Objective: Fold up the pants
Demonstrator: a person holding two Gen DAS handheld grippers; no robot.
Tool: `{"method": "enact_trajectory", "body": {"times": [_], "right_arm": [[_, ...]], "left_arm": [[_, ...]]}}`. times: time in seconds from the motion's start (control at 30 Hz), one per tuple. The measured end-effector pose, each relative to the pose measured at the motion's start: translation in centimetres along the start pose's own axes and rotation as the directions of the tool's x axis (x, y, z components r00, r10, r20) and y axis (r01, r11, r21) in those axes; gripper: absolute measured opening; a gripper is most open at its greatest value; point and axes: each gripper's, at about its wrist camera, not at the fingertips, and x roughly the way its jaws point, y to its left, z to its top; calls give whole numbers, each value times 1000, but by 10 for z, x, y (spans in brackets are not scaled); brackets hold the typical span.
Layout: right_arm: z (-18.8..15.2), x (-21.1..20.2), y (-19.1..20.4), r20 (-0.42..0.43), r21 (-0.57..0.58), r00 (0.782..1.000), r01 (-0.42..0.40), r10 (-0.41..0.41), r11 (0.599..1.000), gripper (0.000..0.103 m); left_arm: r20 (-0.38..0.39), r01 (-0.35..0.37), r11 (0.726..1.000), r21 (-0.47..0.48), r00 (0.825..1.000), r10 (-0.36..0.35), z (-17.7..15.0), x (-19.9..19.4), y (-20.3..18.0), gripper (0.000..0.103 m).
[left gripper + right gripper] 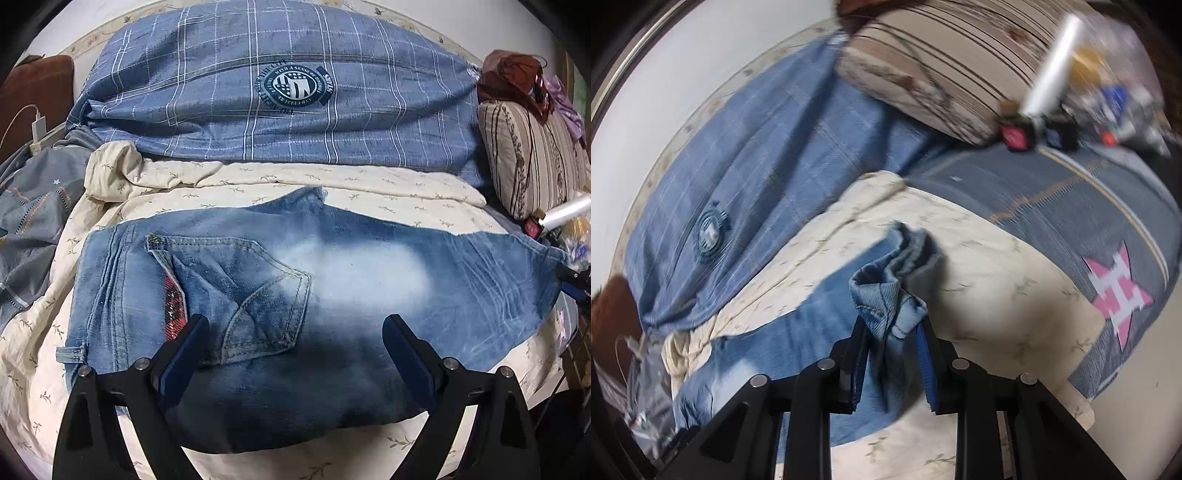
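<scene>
Faded blue jeans lie across a cream floral sheet on the bed, waistband to the left, back pocket facing up, legs running right. My left gripper is open and empty, hovering over the seat of the jeans. In the right wrist view, my right gripper is shut on the bunched leg hems of the jeans and holds them lifted above the sheet. The view is blurred by motion.
A blue plaid duvet is piled behind the jeans. A striped pillow and small clutter sit at the right. A grey patterned quilt lies at the left, with a charger beyond it.
</scene>
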Motion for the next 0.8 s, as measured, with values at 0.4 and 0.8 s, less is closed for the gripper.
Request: {"method": "enact_trajectory", "body": {"times": [0.4,0.8], "right_arm": [[-13,-15,69,-21,-142,997,-74,71,987,23],[-12,-12,-76,-93,304,988,-91,124,948,70]], "left_arm": [[25,37,995,-91,999,-34,3,-13,24,95],[-60,134,985,-108,988,-141,1,0,11,95]]}}
